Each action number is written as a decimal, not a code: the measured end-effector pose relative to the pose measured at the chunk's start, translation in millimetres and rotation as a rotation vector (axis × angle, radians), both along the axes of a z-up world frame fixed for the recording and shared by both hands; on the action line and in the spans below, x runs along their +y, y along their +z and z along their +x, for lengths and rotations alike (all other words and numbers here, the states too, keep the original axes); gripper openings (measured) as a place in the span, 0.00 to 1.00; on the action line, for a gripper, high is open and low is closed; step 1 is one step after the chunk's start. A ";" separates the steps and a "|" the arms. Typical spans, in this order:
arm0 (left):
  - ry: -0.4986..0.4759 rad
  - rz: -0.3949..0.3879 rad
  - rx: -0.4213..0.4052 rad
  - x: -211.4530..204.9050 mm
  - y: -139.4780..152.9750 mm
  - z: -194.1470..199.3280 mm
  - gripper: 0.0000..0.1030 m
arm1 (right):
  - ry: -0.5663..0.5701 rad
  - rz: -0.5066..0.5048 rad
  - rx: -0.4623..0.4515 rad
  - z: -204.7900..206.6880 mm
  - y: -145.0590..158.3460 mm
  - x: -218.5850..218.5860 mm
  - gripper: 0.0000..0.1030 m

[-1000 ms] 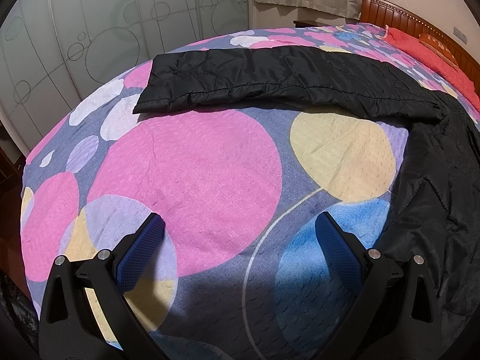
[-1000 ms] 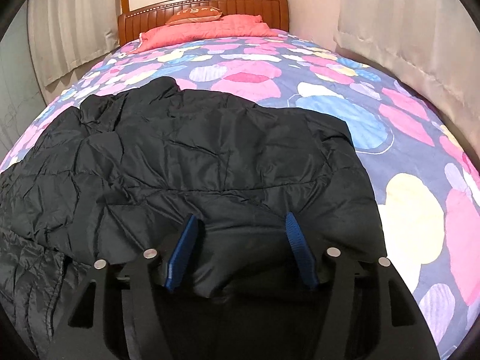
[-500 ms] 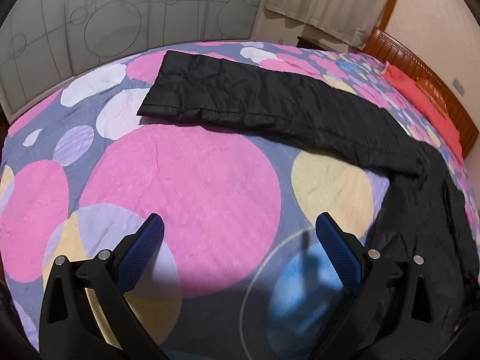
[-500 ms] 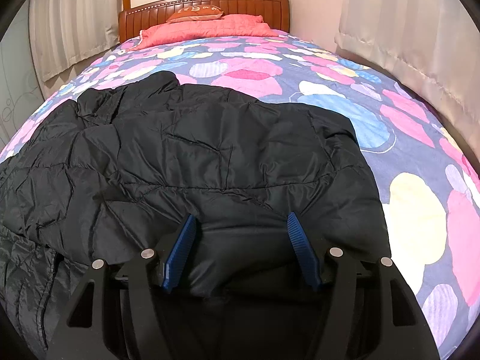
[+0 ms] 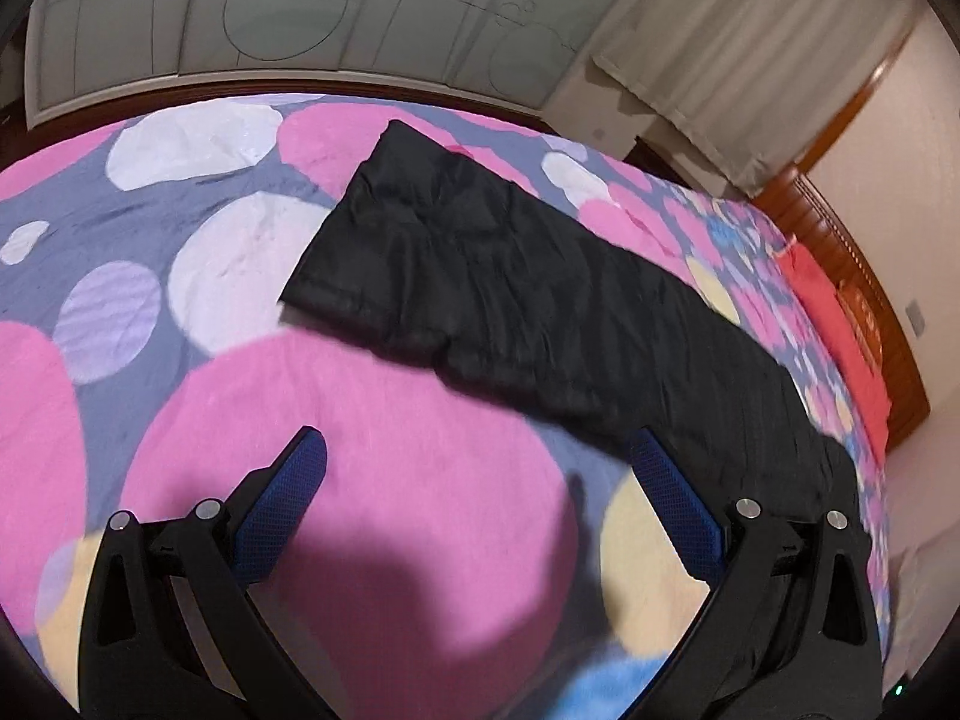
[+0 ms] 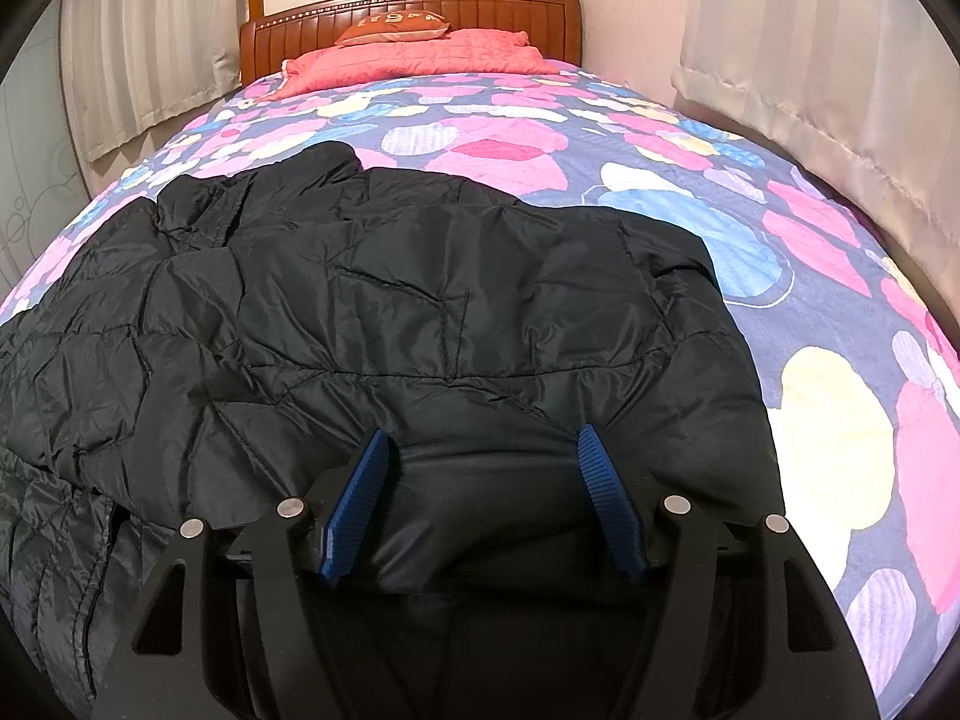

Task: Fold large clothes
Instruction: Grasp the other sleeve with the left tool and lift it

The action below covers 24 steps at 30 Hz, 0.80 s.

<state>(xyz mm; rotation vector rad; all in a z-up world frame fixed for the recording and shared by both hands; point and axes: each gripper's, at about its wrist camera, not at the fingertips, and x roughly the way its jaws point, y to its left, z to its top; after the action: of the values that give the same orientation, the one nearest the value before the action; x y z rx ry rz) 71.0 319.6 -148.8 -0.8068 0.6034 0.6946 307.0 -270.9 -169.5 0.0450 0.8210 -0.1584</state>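
A black quilted jacket point(image 6: 420, 324) lies spread on the bed. Its long sleeve point(image 5: 510, 288) stretches out flat across the bedspread in the left wrist view, cuff toward the far left. My left gripper point(image 5: 477, 450) is open and empty, hovering above the pink circle of the bedspread, short of the sleeve. My right gripper point(image 6: 483, 444) is open over the jacket's near edge, with a hump of black fabric between its blue pads point(image 6: 360, 492); the pads are apart and not clamped on it.
The bed has a blue bedspread with coloured circles point(image 5: 372, 480). A wooden headboard point(image 6: 420, 6) and a red pillow point(image 6: 390, 33) are at the far end. Curtains point(image 6: 810, 90) run along the right side, and a glass wardrobe point(image 5: 270, 6) stands beyond the foot.
My left gripper has swung up and toward the sleeve, which now fills more of its view. My right gripper has barely moved; its view has tilted up slightly.
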 end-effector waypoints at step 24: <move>-0.013 0.258 -0.037 2.1 61.8 30.8 0.08 | 0.002 -0.005 -0.004 -1.2 -0.5 0.3 0.64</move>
<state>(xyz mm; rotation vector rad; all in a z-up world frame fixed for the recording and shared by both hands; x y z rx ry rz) 101.8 321.8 -86.9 -0.5748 0.4735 0.7271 305.8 -270.6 -170.0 0.0392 0.8166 -0.1581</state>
